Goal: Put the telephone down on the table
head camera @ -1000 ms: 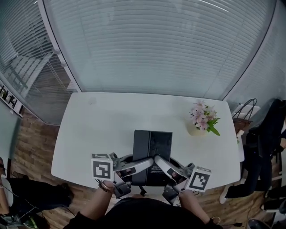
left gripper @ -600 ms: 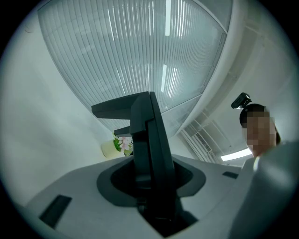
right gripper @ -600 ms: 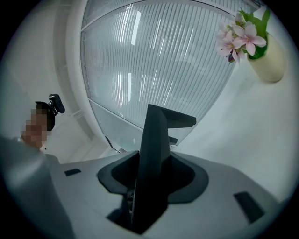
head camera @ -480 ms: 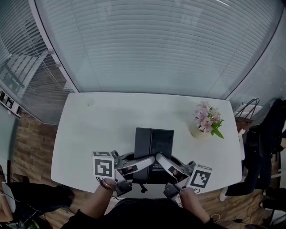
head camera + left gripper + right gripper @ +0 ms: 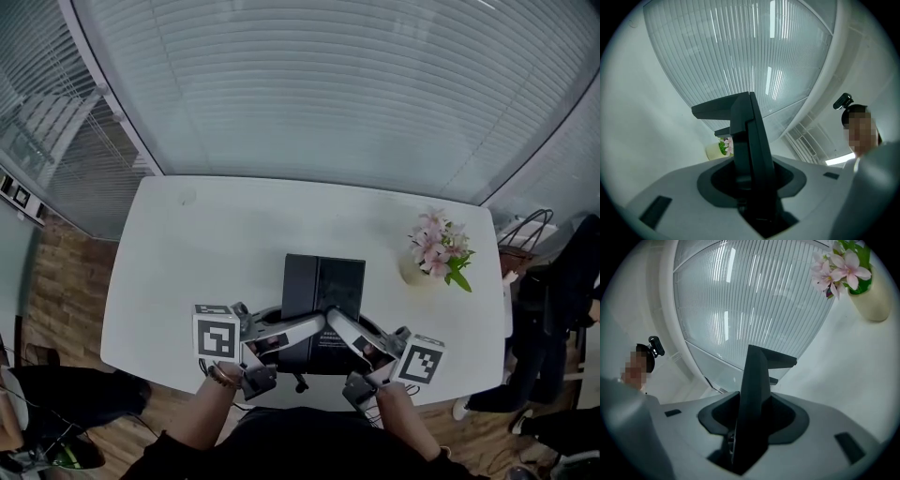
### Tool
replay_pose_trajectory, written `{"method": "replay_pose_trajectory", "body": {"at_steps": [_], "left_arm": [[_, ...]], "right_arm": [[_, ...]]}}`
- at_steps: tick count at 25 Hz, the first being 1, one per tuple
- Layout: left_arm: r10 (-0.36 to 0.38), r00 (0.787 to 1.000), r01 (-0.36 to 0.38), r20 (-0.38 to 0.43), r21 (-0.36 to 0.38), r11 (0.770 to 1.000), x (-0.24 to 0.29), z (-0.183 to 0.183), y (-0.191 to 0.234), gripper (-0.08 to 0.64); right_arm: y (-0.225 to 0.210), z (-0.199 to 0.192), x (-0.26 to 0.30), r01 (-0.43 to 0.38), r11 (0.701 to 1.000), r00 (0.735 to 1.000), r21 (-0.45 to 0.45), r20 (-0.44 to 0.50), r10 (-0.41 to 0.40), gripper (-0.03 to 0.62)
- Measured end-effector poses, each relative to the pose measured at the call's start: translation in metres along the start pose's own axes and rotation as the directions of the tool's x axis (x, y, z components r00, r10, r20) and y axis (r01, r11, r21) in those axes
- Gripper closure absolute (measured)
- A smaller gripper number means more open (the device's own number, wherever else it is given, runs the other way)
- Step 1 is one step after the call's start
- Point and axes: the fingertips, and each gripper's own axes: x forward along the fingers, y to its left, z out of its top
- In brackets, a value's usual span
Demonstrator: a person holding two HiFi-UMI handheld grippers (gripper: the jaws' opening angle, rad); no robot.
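The telephone (image 5: pixel 323 286) is a flat black slab over the near middle of the white table (image 5: pixel 206 244); I cannot tell whether it touches the top. My left gripper (image 5: pixel 315 327) and right gripper (image 5: pixel 334 324) meet at its near end, each shut on that edge. In the left gripper view the black telephone (image 5: pixel 750 150) stands edge-on between the jaws of the left gripper (image 5: pixel 752 187). The right gripper view shows the telephone (image 5: pixel 753 394) the same way, clamped in the right gripper (image 5: pixel 750 427).
A pale vase of pink flowers (image 5: pixel 436 253) stands on the table to the telephone's right, also seen as the vase (image 5: pixel 869 291) in the right gripper view. A glass wall with blinds (image 5: pixel 328 94) runs behind the table. Dark bags (image 5: pixel 553 272) sit at the right.
Both grippers and the telephone have moved a little farther in over the table, away from its near edge. Both grips look the same.
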Motion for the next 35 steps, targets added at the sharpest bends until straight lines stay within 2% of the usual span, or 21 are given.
{"method": "replay_pose_trajectory", "body": {"at_steps": [3, 8, 21, 35], "left_arm": [[0.010, 1.000, -0.010, 0.000, -0.007, 1.000, 0.002, -0.001, 0.007, 0.371], [0.025, 1.000, -0.025, 0.000, -0.023, 0.999, 0.010, -0.003, 0.023, 0.370], [0.036, 0.999, -0.036, 0.001, -0.044, 0.998, 0.020, 0.001, 0.054, 0.370], [0.061, 0.998, -0.061, -0.001, -0.080, 0.995, 0.022, 0.001, 0.101, 0.369]], "right_arm": [[-0.011, 0.003, -0.003, 0.020, 1.000, 1.000, -0.016, -0.004, -0.021, 0.422], [-0.023, 0.004, 0.000, 0.000, 0.999, 1.000, 0.044, -0.009, 0.000, 0.422], [-0.056, 0.014, 0.003, 0.022, 0.999, 1.000, 0.047, -0.020, -0.021, 0.422], [-0.099, 0.011, 0.017, 0.030, 0.994, 0.999, 0.101, -0.036, -0.027, 0.420]]}}
